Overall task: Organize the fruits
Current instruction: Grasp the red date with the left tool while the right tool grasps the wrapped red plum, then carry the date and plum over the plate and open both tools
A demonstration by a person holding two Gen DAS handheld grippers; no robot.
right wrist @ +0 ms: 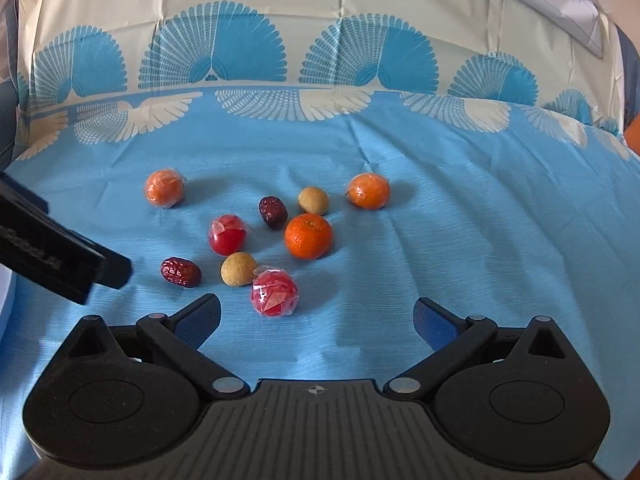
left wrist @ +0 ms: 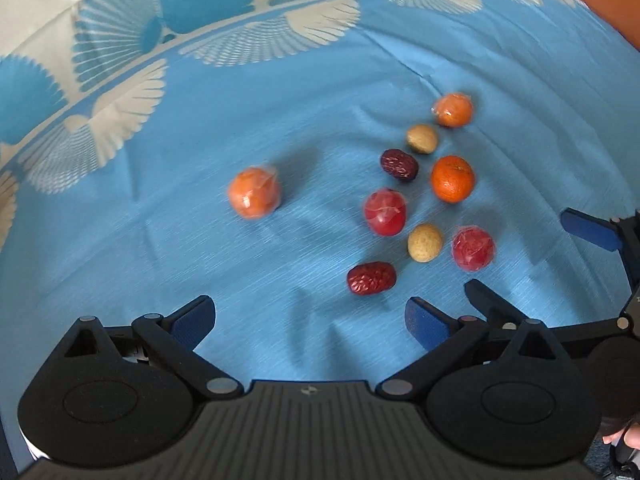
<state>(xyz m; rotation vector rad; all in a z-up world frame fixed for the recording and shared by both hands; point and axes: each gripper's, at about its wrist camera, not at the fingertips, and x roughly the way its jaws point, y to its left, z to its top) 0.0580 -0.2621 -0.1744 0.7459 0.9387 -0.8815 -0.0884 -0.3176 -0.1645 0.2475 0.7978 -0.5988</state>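
No readable writing shows. Both the left gripper (left wrist: 310,316) and the right gripper (right wrist: 316,316) hold their fingers wide, empty, above fruits (right wrist: 308,236) on the blue cloth (right wrist: 460,240).

No legible text, label, brand or number appears in either view. The only sign is a small round crosshair mark (left wrist: 308,391) on the ribbed black housing of the left gripper (left wrist: 310,320); an identical mark (right wrist: 315,390) stands on the right gripper (right wrist: 318,318). Embossed lettering on the black bar (right wrist: 52,258) left of that mark is unreadable.
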